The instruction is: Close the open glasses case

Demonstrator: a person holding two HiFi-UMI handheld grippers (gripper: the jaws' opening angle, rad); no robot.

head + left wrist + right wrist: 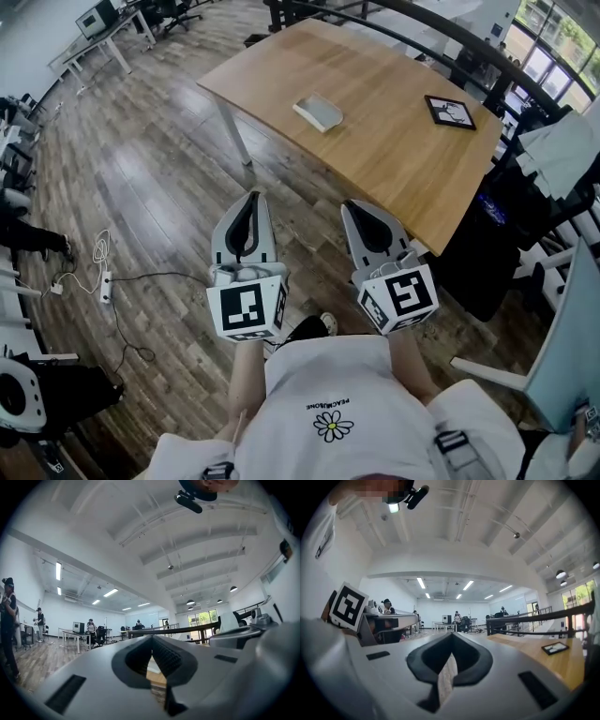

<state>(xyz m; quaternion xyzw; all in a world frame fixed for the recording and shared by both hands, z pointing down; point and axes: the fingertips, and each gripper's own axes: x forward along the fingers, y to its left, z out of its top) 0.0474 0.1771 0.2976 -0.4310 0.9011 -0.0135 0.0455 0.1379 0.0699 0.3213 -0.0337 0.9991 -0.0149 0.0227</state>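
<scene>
1. Glasses case (319, 112) lies on the desk (403, 159) near its left edge, well apart from both grippers.
2. Left gripper (251, 197): jaws together, empty.
3. Right gripper (354, 206): jaws together, empty.

Glasses case (319, 112) on table (394, 169), left of framed board (450, 111).
</scene>
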